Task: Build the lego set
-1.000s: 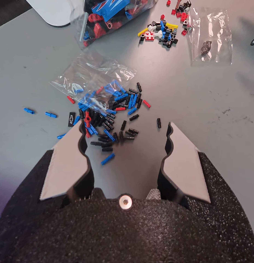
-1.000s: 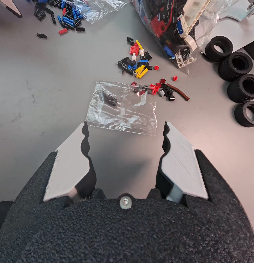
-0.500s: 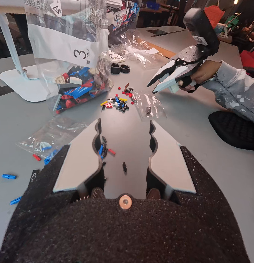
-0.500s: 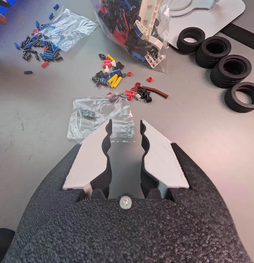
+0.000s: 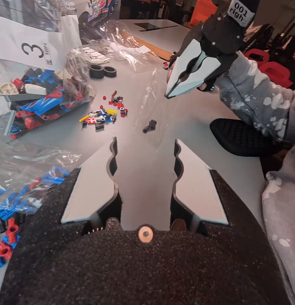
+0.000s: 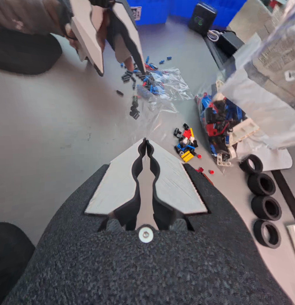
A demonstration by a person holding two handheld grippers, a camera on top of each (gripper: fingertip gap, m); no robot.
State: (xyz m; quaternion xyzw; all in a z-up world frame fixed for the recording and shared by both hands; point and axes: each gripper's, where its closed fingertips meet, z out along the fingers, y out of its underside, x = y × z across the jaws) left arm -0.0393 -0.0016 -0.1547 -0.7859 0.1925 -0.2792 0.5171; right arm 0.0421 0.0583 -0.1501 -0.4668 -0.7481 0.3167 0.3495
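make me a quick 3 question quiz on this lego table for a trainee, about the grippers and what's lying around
1. True or false: the left gripper is shut on a blue pin.
2. What is the right gripper pinching? A) a black tyre B) the small clear bag with a dark piece in it C) a yellow piece
3. How many black tyres lie in a row on the table in the right wrist view?

Key: 1. False, its fingers stand apart with nothing between them. 2. B. 3. Four.
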